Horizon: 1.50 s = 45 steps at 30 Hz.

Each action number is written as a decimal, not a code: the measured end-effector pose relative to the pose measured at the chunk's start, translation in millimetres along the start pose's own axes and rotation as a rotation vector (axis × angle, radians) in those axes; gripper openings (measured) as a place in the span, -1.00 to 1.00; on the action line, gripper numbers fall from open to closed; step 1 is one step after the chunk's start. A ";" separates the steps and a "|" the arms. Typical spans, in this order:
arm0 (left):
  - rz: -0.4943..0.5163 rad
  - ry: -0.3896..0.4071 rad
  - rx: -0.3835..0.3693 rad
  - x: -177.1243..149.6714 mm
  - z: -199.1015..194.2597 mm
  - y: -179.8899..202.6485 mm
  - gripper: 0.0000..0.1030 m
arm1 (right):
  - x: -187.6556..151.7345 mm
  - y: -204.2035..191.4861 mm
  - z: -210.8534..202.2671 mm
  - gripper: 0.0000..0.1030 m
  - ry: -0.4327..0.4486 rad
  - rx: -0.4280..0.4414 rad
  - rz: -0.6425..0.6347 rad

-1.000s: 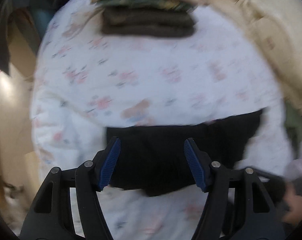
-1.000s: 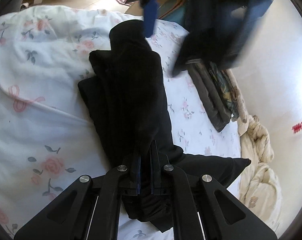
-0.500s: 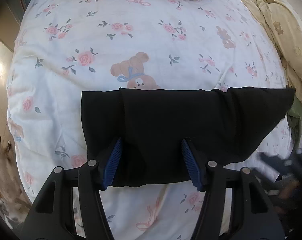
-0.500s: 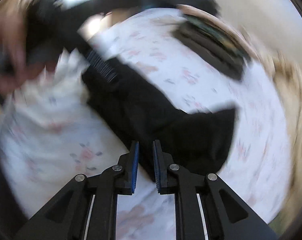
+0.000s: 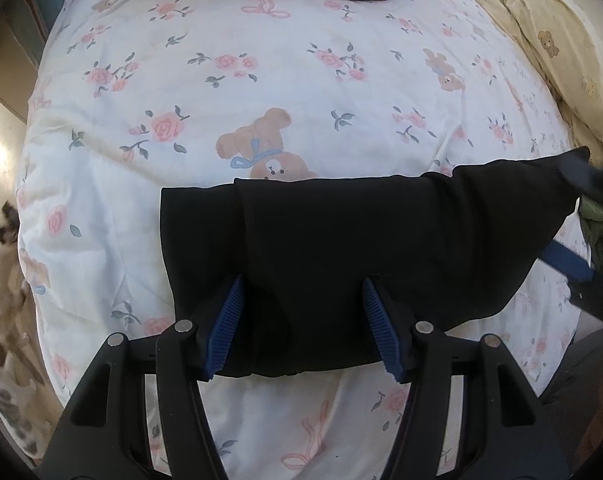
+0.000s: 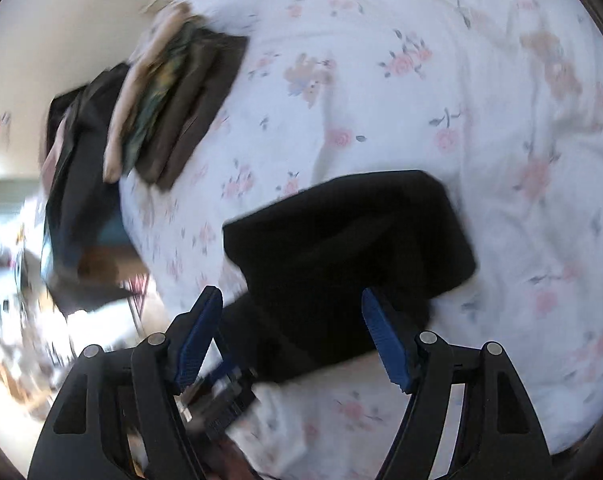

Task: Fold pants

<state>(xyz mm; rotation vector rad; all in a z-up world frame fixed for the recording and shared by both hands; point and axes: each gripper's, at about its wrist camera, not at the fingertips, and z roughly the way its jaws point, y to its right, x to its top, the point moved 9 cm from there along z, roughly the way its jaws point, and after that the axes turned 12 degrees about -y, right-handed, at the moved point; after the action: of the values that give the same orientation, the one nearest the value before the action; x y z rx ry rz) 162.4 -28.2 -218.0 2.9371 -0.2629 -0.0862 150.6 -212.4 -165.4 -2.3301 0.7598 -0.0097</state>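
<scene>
Black pants folded on the flowery bedsheet, both grippers right over them

Left gripper (image 5: 301,320) points down with its blue pads spread, the pants (image 5: 341,248) lying under and between them; can't tell if the tips touch the fabric. Right gripper (image 6: 291,332) hangs just above the pants (image 6: 349,248), jaws opening, nothing pinched, the cloth just ahead of its tips on the bedsheet (image 5: 261,80).
</scene>
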 end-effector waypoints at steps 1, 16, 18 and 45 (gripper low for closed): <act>-0.001 0.000 -0.002 0.1 0.0 -0.6 0.11 | 5.0 -1.1 0.8 0.45 0.019 -0.007 0.007; -0.002 -0.010 -0.096 -6.0 0.6 -9.6 0.12 | 37.5 81.1 -32.3 -1.00 0.135 0.064 0.007; -0.001 -0.007 -0.093 -6.4 0.7 -10.3 0.12 | 34.1 99.3 -32.6 -1.00 0.155 0.040 0.014; -0.324 0.065 -0.250 -27.8 -35.4 -58.1 0.20 | 28.8 69.4 -29.1 0.04 -0.091 0.055 -0.191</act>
<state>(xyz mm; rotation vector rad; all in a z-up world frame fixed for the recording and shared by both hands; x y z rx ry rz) 147.6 39.4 -193.5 2.6991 0.2203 -0.0638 132.5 -286.8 -190.7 -2.3245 0.4846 -0.0084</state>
